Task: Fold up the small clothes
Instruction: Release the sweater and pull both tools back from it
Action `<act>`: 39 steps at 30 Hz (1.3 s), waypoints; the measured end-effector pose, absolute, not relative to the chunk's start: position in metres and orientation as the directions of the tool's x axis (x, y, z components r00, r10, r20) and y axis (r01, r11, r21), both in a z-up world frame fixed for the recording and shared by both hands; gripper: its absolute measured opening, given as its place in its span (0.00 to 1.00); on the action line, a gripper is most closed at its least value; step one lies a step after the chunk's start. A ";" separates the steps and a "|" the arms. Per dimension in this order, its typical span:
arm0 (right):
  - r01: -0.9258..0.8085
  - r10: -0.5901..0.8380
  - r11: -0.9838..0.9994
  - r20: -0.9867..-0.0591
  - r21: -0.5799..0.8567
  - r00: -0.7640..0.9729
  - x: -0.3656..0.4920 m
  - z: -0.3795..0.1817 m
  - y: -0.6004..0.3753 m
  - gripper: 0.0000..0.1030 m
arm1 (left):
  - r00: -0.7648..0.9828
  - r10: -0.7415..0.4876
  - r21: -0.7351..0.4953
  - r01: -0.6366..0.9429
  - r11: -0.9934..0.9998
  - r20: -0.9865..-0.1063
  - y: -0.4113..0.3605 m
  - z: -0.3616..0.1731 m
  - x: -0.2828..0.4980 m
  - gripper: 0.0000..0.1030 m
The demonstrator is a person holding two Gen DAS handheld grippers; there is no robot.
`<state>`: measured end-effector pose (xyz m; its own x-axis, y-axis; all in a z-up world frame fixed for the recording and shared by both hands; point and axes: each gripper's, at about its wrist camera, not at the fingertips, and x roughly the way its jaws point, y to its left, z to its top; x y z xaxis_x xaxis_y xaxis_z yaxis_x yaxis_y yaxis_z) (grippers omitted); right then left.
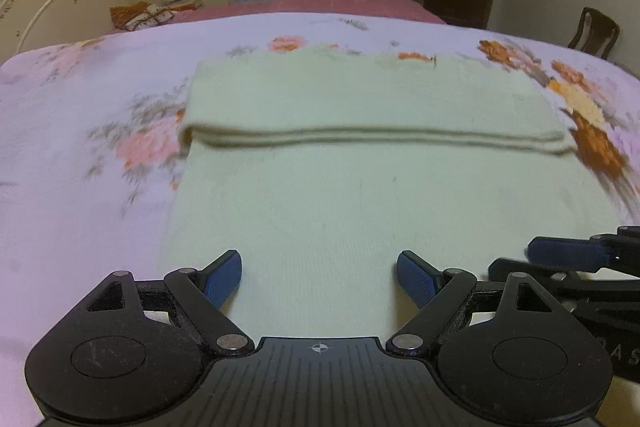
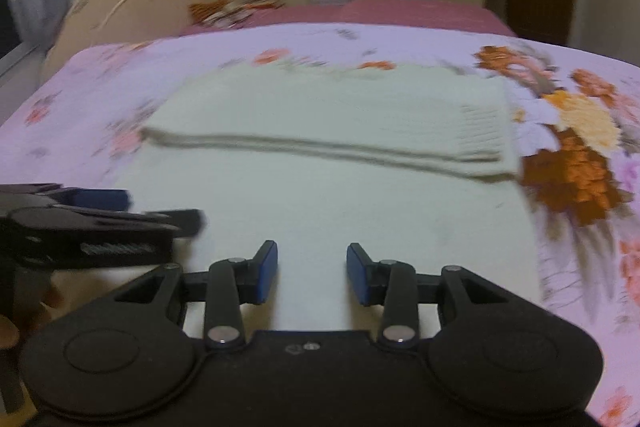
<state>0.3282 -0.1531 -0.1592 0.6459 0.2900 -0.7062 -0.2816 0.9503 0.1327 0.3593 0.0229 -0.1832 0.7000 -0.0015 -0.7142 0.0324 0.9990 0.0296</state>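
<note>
A cream knit garment [image 1: 360, 155] lies flat on the floral bedsheet [image 1: 80, 147] of the bed, its far part doubled over toward the near side in a layered fold edge [image 1: 376, 139]. The left gripper [image 1: 319, 279] and right gripper [image 2: 312, 273] hover side by side above its near part, fingers spread apart, holding nothing.

The left hand-held gripper [image 1: 319, 277] and right hand-held gripper [image 2: 312, 273] are both showing matte black bodies with round side lobes, triangular cut-outs, silver pivot screws and blue textured pads [image 1: 224, 277], the left one bearing a ribbed plate with a small crosshair mark.
</note>
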 end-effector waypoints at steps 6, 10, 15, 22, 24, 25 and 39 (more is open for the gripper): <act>-0.334 0.293 0.939 -0.713 0.087 0.638 0.307 -0.170 -0.147 0.37 | 0.702 0.024 0.035 0.001 0.999 -0.712 0.033 -0.192 0.336 0.93; -0.311 0.255 0.949 -0.718 0.056 0.648 0.303 -0.166 -0.147 0.37 | 0.697 0.027 0.044 0.007 0.999 -0.717 0.046 -0.190 0.327 0.95; -0.205 0.172 0.978 -0.723 0.042 0.669 0.274 -0.169 -0.174 0.37 | 0.687 0.014 0.029 0.011 1.000 -0.726 0.075 -0.194 0.297 0.96; -0.136 0.128 0.990 -0.717 0.047 0.685 0.225 -0.156 -0.178 0.38 | 0.708 -0.036 -0.009 0.042 0.999 -0.706 0.089 -0.174 0.253 0.97; -0.154 0.150 0.986 -0.705 0.059 0.693 0.212 -0.150 -0.164 0.38 | 0.720 -0.062 -0.001 0.085 0.996 -0.692 0.082 -0.168 0.239 0.97; -0.168 0.161 0.984 -0.701 0.059 0.694 0.206 -0.148 -0.156 0.38 | 0.718 -0.078 0.003 0.111 0.994 -0.692 0.078 -0.168 0.233 0.97; -0.081 0.051 0.997 -0.745 -0.005 0.666 0.164 -0.165 -0.152 0.37 | 0.680 -0.085 0.039 0.164 0.986 -0.728 0.086 -0.190 0.200 0.97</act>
